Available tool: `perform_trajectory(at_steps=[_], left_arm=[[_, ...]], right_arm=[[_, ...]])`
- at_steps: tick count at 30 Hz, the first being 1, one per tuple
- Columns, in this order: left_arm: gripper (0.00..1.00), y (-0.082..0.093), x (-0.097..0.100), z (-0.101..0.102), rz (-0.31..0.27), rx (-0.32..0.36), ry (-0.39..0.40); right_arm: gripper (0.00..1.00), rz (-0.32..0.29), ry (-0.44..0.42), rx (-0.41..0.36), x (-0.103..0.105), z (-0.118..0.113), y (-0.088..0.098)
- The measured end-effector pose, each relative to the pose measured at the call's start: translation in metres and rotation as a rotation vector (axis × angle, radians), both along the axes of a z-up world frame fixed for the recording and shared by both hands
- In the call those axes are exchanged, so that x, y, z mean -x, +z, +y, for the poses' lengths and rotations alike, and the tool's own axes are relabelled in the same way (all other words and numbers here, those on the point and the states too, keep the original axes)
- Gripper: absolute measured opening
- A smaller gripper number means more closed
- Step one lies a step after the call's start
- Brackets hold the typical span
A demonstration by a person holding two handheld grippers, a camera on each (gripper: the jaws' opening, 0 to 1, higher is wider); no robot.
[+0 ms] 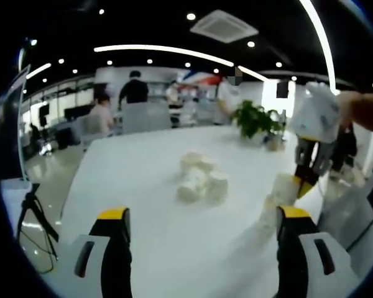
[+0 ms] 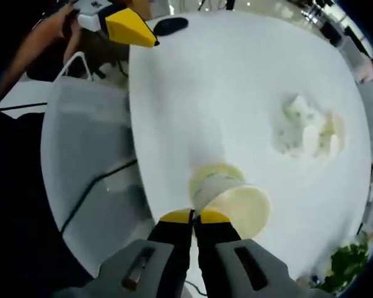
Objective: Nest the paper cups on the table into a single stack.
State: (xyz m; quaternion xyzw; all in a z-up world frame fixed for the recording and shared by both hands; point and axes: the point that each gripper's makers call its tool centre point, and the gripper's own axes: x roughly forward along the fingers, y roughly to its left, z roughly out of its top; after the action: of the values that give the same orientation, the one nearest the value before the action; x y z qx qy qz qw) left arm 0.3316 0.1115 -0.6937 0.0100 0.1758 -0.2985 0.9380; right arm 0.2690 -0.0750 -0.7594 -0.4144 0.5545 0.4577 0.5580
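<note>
My right tongs (image 2: 194, 216) pinch the rim of a paper cup (image 2: 231, 200) above the near edge of the bench (image 2: 236, 93); my left tongs (image 1: 202, 220) hang wide, holding nothing. The loose cups (image 2: 308, 130) lie heaped mid-bench, so I should carry this cup over level and seat it squarely.

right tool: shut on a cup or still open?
Shut on the paper cup. In the right gripper view the right tool has its yellow tips pinched together on the cup's rim, and the cup hangs tilted above the table.
</note>
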Motion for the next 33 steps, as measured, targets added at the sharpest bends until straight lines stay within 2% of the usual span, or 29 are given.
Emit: perform_trajectory(at_steps=[14, 24, 33], left_arm=[[0.95, -0.003, 0.004, 0.001, 0.005, -0.001, 0.004], [0.95, -0.003, 0.007, 0.000, 0.008, -0.007, 0.003], [0.95, -0.003, 0.007, 0.000, 0.007, -0.002, 0.007]], right_arm=[[0.00, -0.013, 0.023, -0.003, 0.002, 0.000, -0.025], [0.00, -0.015, 0.026, -0.022, 0.003, 0.005, -0.028], [0.13, -0.035, 0.030, -0.050, -0.001, -0.001, -0.023]])
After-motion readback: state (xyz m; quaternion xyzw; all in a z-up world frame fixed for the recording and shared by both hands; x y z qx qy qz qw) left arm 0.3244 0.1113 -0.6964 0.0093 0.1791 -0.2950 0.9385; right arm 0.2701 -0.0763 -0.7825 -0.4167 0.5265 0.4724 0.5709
